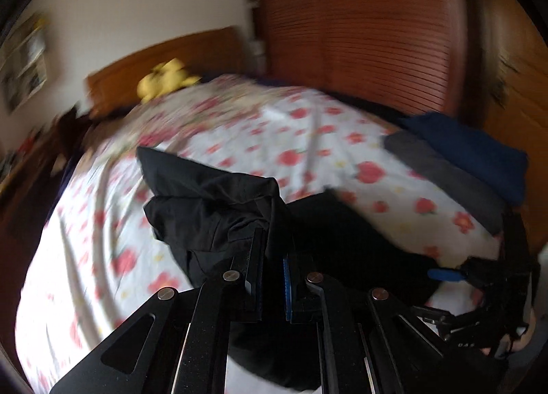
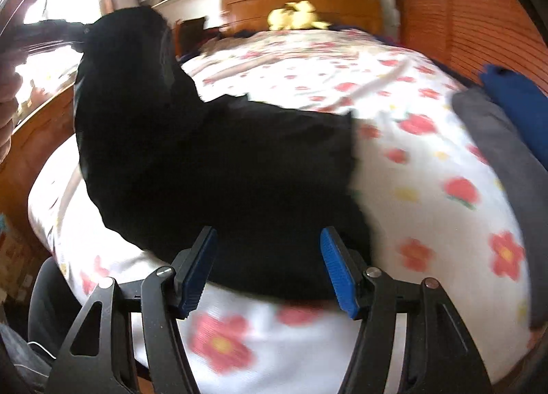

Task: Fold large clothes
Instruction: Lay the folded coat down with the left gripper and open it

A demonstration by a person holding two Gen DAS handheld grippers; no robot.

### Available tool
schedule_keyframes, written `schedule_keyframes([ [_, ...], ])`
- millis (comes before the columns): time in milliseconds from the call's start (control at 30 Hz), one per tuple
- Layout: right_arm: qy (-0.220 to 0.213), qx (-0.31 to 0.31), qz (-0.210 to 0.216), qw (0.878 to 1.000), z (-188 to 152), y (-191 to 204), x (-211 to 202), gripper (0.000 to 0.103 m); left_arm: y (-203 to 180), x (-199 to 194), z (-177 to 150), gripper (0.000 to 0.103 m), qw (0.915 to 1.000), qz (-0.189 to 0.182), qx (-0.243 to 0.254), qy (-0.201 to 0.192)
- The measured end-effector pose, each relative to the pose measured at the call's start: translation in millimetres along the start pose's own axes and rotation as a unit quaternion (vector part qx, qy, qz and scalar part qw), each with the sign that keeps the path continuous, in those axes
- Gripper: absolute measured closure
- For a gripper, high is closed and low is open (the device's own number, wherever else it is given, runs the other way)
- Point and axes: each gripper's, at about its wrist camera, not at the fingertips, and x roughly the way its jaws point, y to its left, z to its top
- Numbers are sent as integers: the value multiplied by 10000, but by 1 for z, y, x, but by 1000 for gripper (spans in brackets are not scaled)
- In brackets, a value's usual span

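Observation:
A large black garment (image 1: 212, 202) lies on a bed with a white, red-flowered sheet (image 1: 301, 140). My left gripper (image 1: 272, 250) is shut on a bunched edge of the black garment and lifts it off the bed. In the right wrist view the garment (image 2: 219, 161) rises at the left to the left gripper (image 2: 68, 31), seen at the upper left. My right gripper (image 2: 270, 263) is open and empty, its blue pads (image 2: 337, 270) just above the garment's near edge. The right gripper also shows in the left wrist view (image 1: 445, 274) at the lower right.
A folded grey garment (image 2: 503, 154) and a dark blue one (image 2: 517, 102) lie on the bed's right side. A yellow plush toy (image 2: 298, 15) sits by the wooden headboard (image 2: 301, 0). A slatted wooden wardrobe (image 1: 359, 34) stands at the right of the bed.

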Motion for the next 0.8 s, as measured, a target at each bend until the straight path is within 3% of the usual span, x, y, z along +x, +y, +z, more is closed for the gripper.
schedule_keyframes([
  [100, -12, 175, -254, 9995, -8, -27, -17, 40, -40, 12, 8, 95, 9992, -264, 290, -61],
  [233, -43, 390, -415, 9984, -15, -46, -31, 40, -64, 33, 5, 95, 9979, -407, 494, 78],
  [467, -25, 487, -450, 9978, -14, -66, -36, 40, -71, 42, 8, 90, 9980, -318, 518, 180],
  [633, 38, 387, -369, 9986, -7, -66, -35, 40, -64, 26, 4, 85, 9988, -423, 165, 187],
  [800, 67, 133, -270, 9995, 12, -53, -33, 40, -42, -2, 1, 68, 9976, -660, -215, 14],
])
